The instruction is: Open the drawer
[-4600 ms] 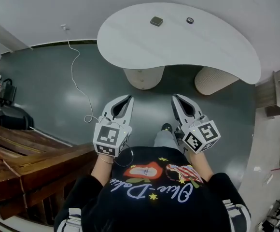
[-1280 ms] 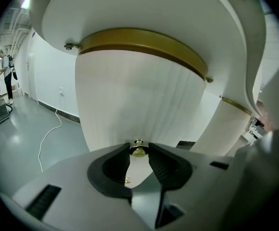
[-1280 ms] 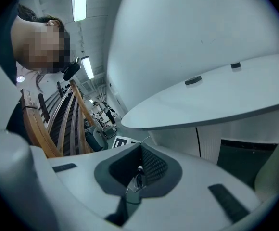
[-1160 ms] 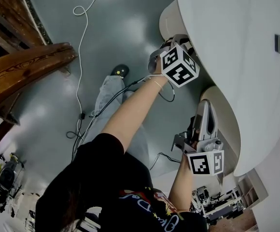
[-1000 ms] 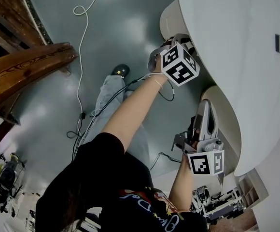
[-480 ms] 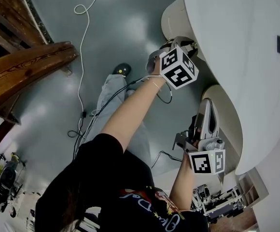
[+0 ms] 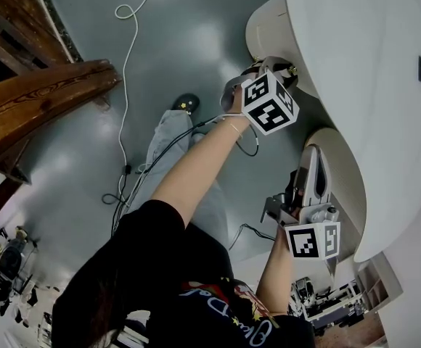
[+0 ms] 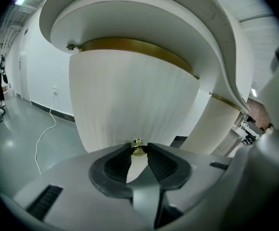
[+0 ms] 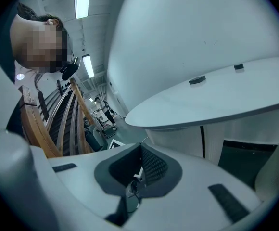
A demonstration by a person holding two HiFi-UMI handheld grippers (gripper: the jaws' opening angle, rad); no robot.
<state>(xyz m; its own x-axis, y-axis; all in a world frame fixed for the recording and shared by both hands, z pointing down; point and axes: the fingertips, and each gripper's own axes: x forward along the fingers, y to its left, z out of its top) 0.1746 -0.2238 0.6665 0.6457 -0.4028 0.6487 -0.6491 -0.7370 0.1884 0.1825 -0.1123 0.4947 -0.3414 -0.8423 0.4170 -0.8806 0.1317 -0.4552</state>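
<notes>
Now, brass knob [image 8: 138, 147] within the just-closed left claw [image 8: 138, 150].

The tabletop [image 7: 356, 64] overhangs the ribbed pedestal [image 8: 130, 100], closing off the room above it. A brass knob [image 8: 138, 148] juts from the pedestal's front. A gap stays open beside the second pedestal [image 8: 216, 124]. To the left the floor [image 7: 189, 42] lies free, crossed only by a white cable [image 7: 125, 56].

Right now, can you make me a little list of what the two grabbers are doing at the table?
left gripper: jaws have just been closing and now pinch the brass knob between their tips
brass knob: sticks out of the white ribbed pedestal under the tabletop
right gripper: shut, holding nothing
opened yet: no gap shows in the pedestal front
</notes>
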